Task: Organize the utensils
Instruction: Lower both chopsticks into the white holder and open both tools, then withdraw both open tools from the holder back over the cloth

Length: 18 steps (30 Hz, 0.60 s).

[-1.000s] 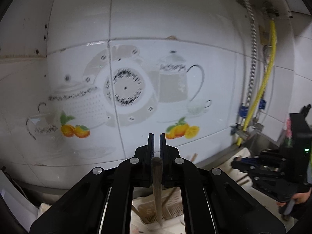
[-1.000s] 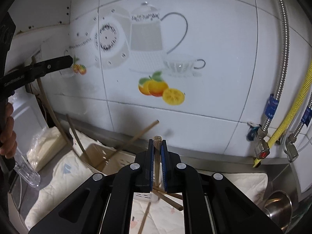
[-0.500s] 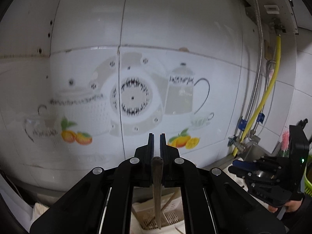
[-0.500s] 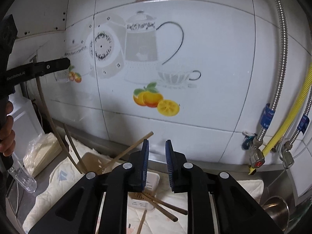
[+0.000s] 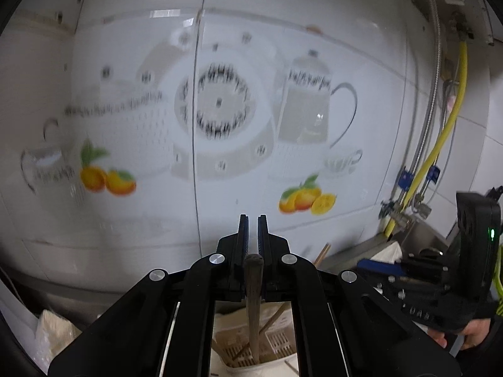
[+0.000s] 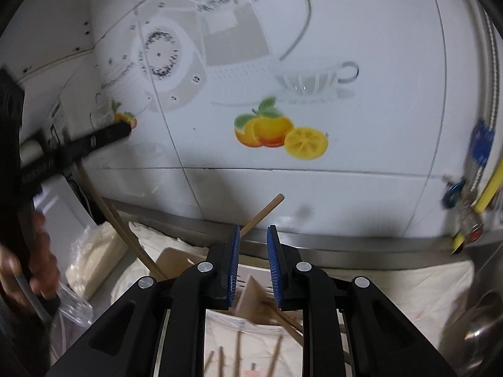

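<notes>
Wall: glossy white tiled wall (image 5: 361, 31) ahead of you, printed with grey teapots, a round plate, cups and orange fruit (image 6: 279, 132). This fruit print serves as landmark below.

Pipework: right of the fruit print, a braided steel hose (image 5: 432, 100) and a yellow flexible pipe (image 5: 446, 132) run down the wall to blue-tagged valves (image 5: 405, 177).

Worktop: below the fruit print, a steel-edged worktop (image 6: 361, 245) covered with a pale cream cloth (image 6: 424, 289). A steel sink basin (image 6: 484, 330) lies at its far right; a clear plastic bag of pale material (image 6: 94, 257) lies at its far left.

Holder: cream slotted plastic utensil holder (image 5: 279, 345), on the cloth beneath the fruit print, with several brown wooden chopsticks (image 6: 262, 213) leaning in it. More chopsticks lie loose on the cloth (image 6: 276, 355) nearer you.

Left gripper (image 5: 253, 238): black, jaws closed narrow on one dark brown wooden chopstick (image 5: 254, 298), which hangs with its lower end in or just over the holder; contact cannot be judged.

Right gripper (image 6: 253, 260): black with blue ribbed pads (image 6: 234, 270), jaws parted a little, nothing between them, poised above the holder.

Your hands: left (image 6: 41, 257) and right (image 5: 471, 339) each show at a frame edge, gripping the handles.
</notes>
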Available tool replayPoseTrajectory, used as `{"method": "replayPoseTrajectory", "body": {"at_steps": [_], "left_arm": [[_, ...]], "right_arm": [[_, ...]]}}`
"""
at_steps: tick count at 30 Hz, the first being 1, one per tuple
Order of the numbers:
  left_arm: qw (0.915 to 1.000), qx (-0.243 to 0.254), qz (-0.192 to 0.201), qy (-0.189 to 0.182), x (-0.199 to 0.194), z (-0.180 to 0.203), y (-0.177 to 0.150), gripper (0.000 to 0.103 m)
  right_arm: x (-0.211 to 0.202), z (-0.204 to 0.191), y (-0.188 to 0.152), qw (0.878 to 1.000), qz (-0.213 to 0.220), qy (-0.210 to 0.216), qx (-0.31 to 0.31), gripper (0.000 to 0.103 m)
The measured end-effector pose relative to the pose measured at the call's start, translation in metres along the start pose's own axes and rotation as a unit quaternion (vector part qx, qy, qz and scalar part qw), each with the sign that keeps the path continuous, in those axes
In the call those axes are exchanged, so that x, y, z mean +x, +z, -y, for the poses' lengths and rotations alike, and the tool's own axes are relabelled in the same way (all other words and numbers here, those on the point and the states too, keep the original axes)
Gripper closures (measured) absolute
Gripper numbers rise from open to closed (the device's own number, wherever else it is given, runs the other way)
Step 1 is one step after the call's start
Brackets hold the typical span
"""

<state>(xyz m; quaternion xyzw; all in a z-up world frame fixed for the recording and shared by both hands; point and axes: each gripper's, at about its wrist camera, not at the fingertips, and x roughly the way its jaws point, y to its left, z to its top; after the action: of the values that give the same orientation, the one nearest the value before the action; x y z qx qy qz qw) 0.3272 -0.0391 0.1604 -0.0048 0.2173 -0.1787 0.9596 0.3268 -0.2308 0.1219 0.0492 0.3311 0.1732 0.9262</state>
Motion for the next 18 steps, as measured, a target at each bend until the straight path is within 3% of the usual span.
{"method": "replayPoseTrajectory", "body": {"at_steps": [7, 9, 10, 11, 18], "left_arm": [[0.9997, -0.002, -0.025, -0.004, 0.012, -0.008, -0.022, 0.095], [0.9997, -0.001, -0.025, -0.001, 0.010, -0.009, -0.026, 0.081], [0.9997, 0.000, -0.023, 0.000, 0.009, -0.009, -0.027, 0.062], [0.9998, 0.002, -0.020, 0.003, 0.007, -0.009, -0.029, 0.055], [0.9999, 0.005, -0.012, 0.004, -0.011, -0.013, -0.037, 0.051]], "right_arm": [[0.026, 0.004, 0.005, 0.998, -0.011, 0.012, 0.059, 0.082], [0.032, 0.006, 0.006, 0.998, -0.011, 0.007, 0.069, 0.082], [0.033, 0.007, 0.006, 0.997, -0.011, 0.003, 0.070, 0.081], [0.035, 0.007, 0.006, 0.997, -0.011, -0.002, 0.072, 0.081], [0.058, 0.013, 0.007, 0.996, -0.021, -0.013, 0.091, 0.081]]}}
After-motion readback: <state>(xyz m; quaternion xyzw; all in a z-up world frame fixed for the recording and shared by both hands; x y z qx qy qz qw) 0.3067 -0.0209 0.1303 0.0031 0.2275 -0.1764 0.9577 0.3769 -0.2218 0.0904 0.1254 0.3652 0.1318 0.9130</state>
